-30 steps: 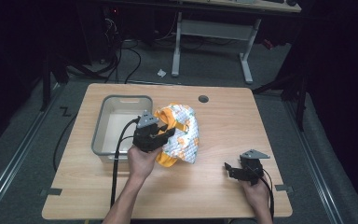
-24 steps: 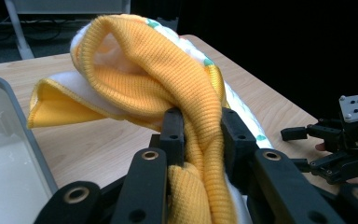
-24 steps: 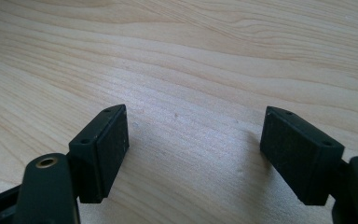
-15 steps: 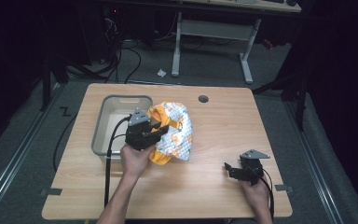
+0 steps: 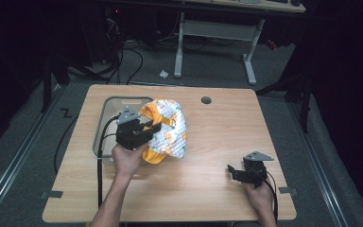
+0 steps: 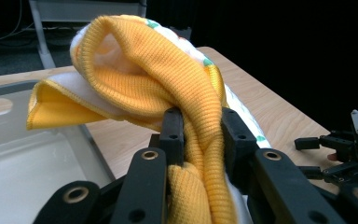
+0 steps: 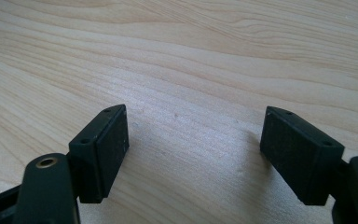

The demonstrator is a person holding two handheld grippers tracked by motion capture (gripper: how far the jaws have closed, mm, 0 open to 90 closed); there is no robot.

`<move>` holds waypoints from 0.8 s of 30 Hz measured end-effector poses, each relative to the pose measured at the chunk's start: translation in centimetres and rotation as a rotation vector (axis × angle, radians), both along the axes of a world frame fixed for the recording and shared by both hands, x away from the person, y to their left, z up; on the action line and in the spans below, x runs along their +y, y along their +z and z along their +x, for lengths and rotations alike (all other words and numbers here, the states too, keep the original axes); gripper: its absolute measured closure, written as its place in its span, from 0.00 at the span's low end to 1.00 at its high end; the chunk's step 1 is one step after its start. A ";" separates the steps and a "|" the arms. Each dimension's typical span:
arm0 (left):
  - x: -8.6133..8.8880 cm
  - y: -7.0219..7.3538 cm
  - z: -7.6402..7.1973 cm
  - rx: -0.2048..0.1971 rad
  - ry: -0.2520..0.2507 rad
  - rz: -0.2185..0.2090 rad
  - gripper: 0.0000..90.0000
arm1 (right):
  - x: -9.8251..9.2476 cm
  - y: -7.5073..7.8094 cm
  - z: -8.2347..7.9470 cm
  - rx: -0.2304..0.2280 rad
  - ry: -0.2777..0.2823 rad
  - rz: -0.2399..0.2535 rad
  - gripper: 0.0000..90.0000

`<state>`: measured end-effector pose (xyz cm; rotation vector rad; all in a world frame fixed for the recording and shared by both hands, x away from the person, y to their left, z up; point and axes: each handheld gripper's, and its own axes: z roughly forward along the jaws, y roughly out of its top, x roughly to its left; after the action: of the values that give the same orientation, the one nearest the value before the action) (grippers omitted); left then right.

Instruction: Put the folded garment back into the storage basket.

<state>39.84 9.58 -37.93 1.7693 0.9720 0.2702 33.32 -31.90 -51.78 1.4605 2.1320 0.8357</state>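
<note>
- The left tongs [image 6: 199, 126] are clamped on the orange ribbed edge of the cloth [image 5: 168, 130]; in the left gripper view the fabric is bunched thickly between the jaws, so the hold looks firm.
- The cloth hangs partly lifted, its orange part over the right rim of the bin [image 5: 105, 124], the patterned bulk trailing on the counter [image 5: 217, 189] just beside it.
- The step looks like carrying the cloth into the bin. Lift high enough that the trailing part clears the rim, or it may drag and catch.
- Move left until most of the bulk is above the bin's middle, then lower before letting go, so nothing drapes over the wall.
- Keep the clamp steady; soft knit can slip if the hand jerks.
- The right tongs [image 7: 193, 154] stand wide apart, holding nothing, low over bare wood near the counter's right front, well apart from the cloth. They could tuck in any stray corner.
</note>
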 end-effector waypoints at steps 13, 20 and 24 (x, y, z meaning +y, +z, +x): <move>2.2 0.3 0.4 0.000 0.040 0.004 0.82 | 0.0 0.0 0.0 0.001 0.000 0.000 0.26; 3.4 0.6 0.6 -0.003 0.061 0.016 0.82 | 0.0 0.0 0.0 0.000 0.001 0.000 0.26; 4.0 0.8 0.7 -0.008 0.072 0.017 0.82 | 0.0 0.0 0.0 0.000 0.001 0.000 0.26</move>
<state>40.50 13.55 -37.14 1.7491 1.0323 0.3314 33.33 -31.91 -51.79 1.4592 2.1328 0.8364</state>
